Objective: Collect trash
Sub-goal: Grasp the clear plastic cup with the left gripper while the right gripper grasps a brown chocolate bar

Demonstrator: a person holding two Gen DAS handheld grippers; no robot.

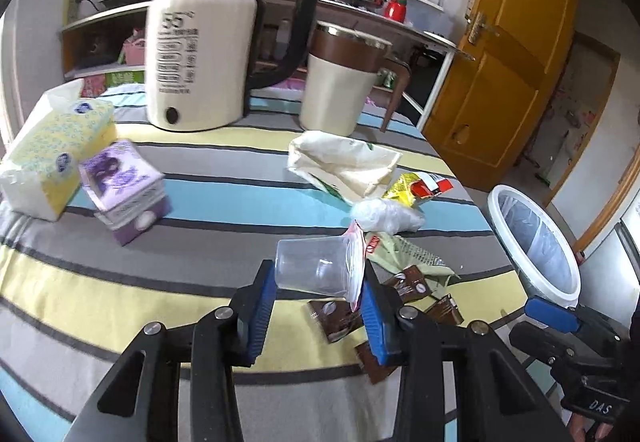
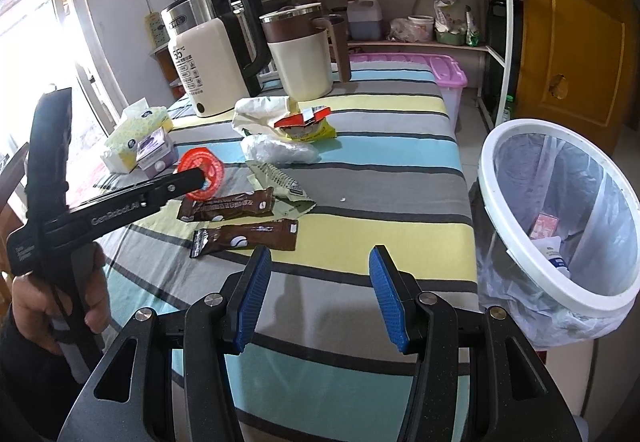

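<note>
While the left gripper [image 1: 318, 292] is clasping a clear cup [image 1: 316, 268] on its side just above the striped table [image 1: 160, 282], the right gripper [image 2: 316, 296] is hanging agape and empty near the table edge. Brown sachets [image 2: 244, 238] are lying beside wrappers [image 2: 304, 123]; the lined bin [image 2: 560, 217] is standing off the table's right.

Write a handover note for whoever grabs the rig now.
Left gripper: shut on cup.
Right gripper: open, empty, beside bin.
Done: some trash already in bin.
Left: cup into bin; then two sachets, green wrapper, clear bag, yellow packet and cream bag, all on the table.
</note>
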